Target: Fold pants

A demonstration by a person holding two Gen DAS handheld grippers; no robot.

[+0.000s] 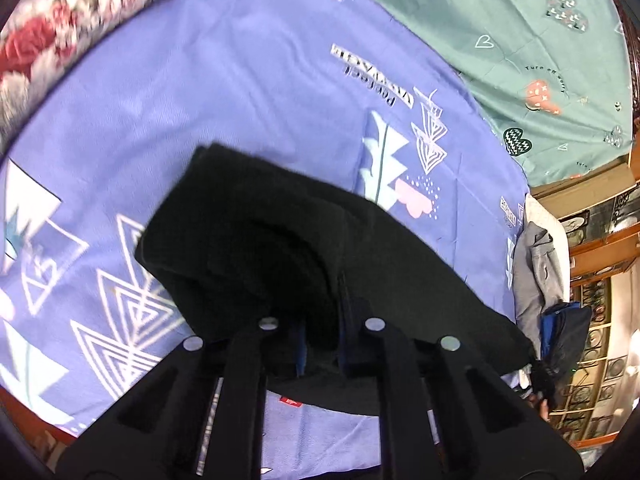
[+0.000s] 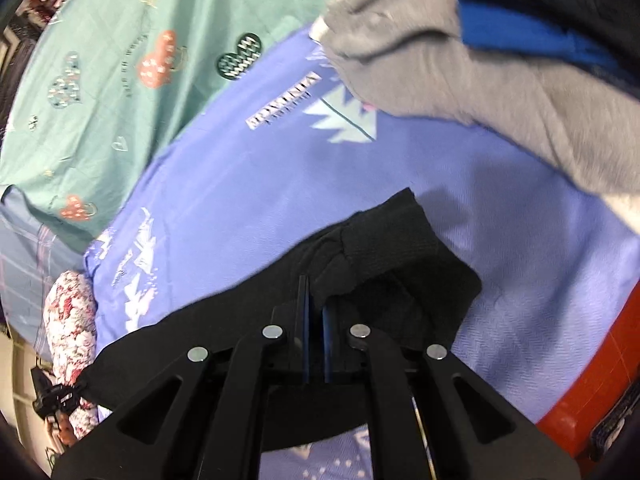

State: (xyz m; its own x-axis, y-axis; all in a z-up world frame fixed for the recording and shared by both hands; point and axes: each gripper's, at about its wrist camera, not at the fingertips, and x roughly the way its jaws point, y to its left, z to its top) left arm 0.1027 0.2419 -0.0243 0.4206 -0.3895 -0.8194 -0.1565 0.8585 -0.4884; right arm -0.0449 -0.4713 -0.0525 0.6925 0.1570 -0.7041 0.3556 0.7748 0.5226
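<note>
Both claws, left (image 1: pixel 320 332) and right (image 2: pixel 316 320), are clenching the pants (image 1: pixel 256 240) at opposite ends, lifting them taut above the bed (image 1: pixel 240 92), probably for a clean fold.

Your left gripper (image 1: pixel 320 344) has its fingertips buried in the black pants (image 1: pixel 256 240), so you cannot see where the pads meet the cloth. In the right wrist view the pants (image 2: pixel 384 264) cover the tips of your right gripper (image 2: pixel 316 320) too. The grey garment (image 2: pixel 460 68) runs off the right edge, blurred. The print on the purple sheet (image 2: pixel 280 184) smears past reading. The shelves (image 1: pixel 600 344) are too small to make out.
</note>
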